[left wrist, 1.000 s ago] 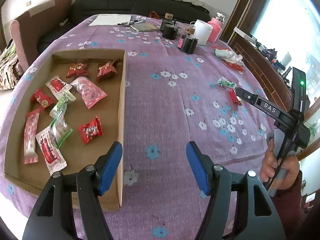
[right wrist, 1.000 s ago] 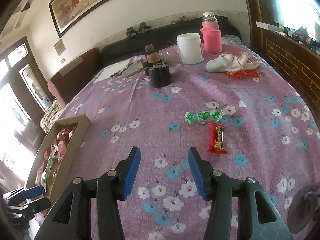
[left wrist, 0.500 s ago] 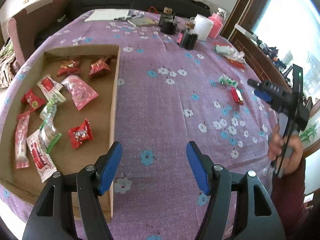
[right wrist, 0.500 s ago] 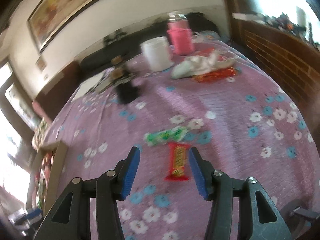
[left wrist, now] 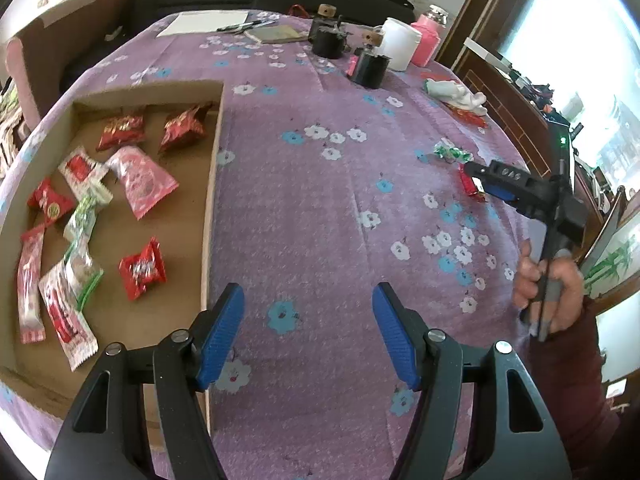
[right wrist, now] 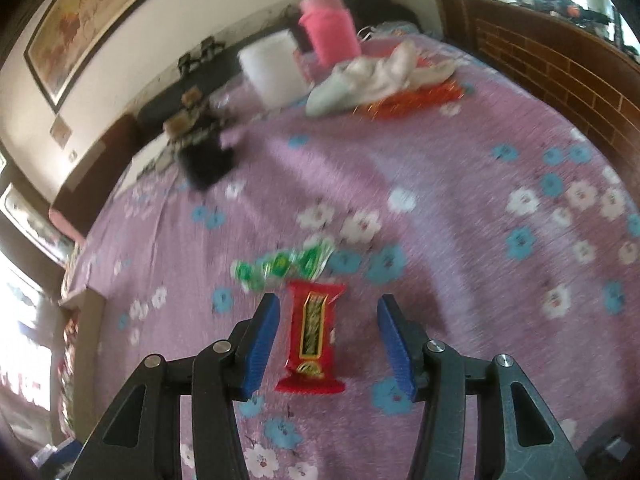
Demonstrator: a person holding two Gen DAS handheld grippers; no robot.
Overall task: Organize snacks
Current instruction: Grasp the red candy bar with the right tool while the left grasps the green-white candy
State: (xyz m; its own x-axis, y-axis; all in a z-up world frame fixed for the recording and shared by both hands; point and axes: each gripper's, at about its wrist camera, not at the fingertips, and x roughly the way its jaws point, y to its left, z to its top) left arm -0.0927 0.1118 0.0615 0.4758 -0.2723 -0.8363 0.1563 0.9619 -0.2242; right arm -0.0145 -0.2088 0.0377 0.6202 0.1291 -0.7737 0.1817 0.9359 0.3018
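A red snack bar lies on the purple flowered tablecloth between the open fingers of my right gripper; the jaws do not touch it. A green candy wrapper lies just beyond it. In the left wrist view the right gripper hovers over the red bar, beside the green wrapper. My left gripper is open and empty above the cloth, beside the cardboard tray that holds several wrapped snacks.
At the far end stand two black jars, a white container, a pink bottle, a white cloth over a red-orange wrapper, plus paper and pens. A sofa lies beyond the table.
My right gripper has moved forward and down until the red bar lies between its open fingers. My left gripper has shifted slightly; the tray looks closer on the left.
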